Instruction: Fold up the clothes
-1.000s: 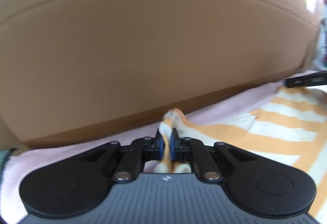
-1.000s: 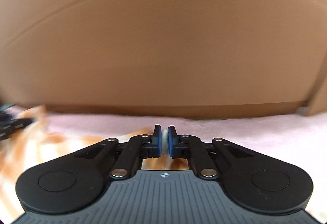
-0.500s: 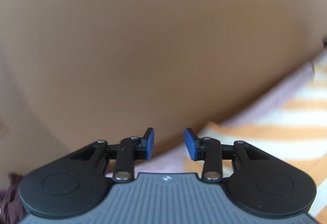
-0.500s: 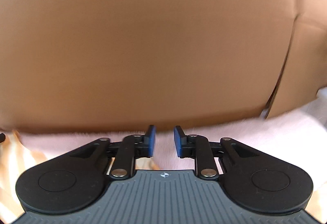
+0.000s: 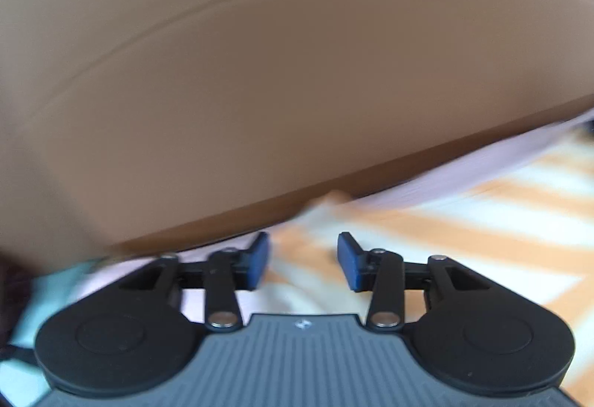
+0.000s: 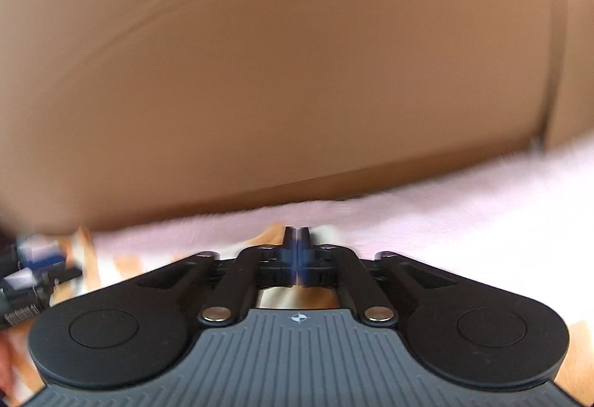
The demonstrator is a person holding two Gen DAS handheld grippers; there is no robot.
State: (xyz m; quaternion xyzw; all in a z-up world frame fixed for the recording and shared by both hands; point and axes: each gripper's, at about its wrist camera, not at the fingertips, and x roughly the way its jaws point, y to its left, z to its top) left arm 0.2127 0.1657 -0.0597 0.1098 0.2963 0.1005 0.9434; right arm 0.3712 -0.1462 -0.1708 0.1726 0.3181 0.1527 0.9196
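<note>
Released since earlier, the striped garment (image 5: 464, 221) lies on pink bedding (image 6: 445, 206); left claw (image 5: 302, 258) has been opening, right claw (image 6: 297, 251) seemingly closed empty.

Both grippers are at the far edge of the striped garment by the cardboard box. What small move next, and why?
Probably draw the left gripper back from the orange-striped garment. Its jaws have just been opening and stand apart with nothing pinched; the cloth lies flat below. The right gripper has just shut, apparently on nothing. That edge looks released, so clear away before regrasping.

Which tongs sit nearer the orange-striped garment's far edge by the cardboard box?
Right, narrowly. The right tongs are shut at that edge of the orange-striped garment; whether they pinch cloth is blurred. The left tongs, just opening, stand open over the stripes.
</note>
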